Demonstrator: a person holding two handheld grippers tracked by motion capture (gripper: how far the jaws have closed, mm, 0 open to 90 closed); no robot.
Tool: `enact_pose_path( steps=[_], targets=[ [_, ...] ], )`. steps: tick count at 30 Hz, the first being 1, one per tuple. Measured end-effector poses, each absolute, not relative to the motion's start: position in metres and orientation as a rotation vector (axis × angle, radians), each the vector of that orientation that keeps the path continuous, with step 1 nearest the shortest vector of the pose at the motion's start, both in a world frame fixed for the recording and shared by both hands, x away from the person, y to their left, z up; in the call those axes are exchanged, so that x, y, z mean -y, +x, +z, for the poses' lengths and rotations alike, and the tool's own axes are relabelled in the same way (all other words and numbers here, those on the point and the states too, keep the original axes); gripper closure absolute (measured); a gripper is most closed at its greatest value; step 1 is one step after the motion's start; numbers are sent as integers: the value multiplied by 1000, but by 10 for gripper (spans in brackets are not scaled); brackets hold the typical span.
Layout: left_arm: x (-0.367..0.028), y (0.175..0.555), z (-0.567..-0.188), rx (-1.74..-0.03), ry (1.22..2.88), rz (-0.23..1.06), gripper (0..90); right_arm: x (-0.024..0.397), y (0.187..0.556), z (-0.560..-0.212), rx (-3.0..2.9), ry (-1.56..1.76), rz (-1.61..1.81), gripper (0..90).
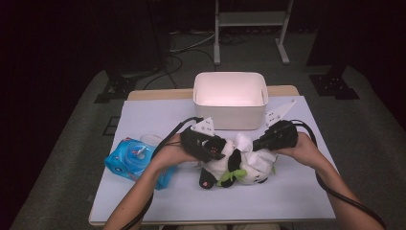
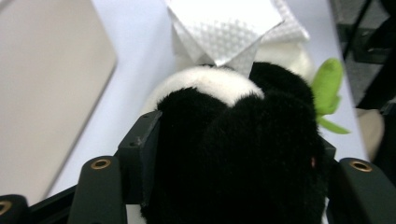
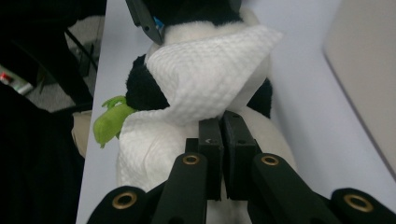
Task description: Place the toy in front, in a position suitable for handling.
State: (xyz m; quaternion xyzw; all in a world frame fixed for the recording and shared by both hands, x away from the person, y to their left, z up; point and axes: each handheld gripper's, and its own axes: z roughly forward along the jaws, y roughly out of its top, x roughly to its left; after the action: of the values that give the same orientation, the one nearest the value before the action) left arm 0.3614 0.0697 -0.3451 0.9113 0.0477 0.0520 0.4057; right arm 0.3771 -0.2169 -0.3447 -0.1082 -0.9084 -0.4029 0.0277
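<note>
A black and white panda plush [image 1: 245, 167] with a green leaf [image 1: 229, 177] lies on the white table [image 1: 287, 191]. My left gripper [image 1: 224, 152] comes in from the left and is shut on a black furry part of the panda [image 2: 243, 140], which bulges between the two pads. A white embossed tissue [image 3: 205, 79] is draped over the plush. My right gripper [image 3: 222, 126] pinches the tissue's near edge with its jaws pressed together. From above, the right gripper [image 1: 257, 143] meets the tissue [image 1: 243, 141] from the right.
Just behind the plush stands a white open box [image 1: 230, 75] at the table's far edge. A blue pack of wipes [image 1: 131, 160] lies at the left, under my left forearm. Black cables trail from both grippers toward the near edge.
</note>
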Motion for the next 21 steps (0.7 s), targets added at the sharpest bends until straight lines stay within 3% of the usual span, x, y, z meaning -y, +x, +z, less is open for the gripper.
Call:
enact_pose_path(
  steps=[11, 21],
  targets=[
    [-72, 332, -336, -111, 2307, 121, 232, 205, 346, -344, 2862, -263, -1221, 866],
    [-74, 326, -319, -96, 2260, 74, 228, 208, 332, -348, 2847, -241, -1256, 867]
  ],
)
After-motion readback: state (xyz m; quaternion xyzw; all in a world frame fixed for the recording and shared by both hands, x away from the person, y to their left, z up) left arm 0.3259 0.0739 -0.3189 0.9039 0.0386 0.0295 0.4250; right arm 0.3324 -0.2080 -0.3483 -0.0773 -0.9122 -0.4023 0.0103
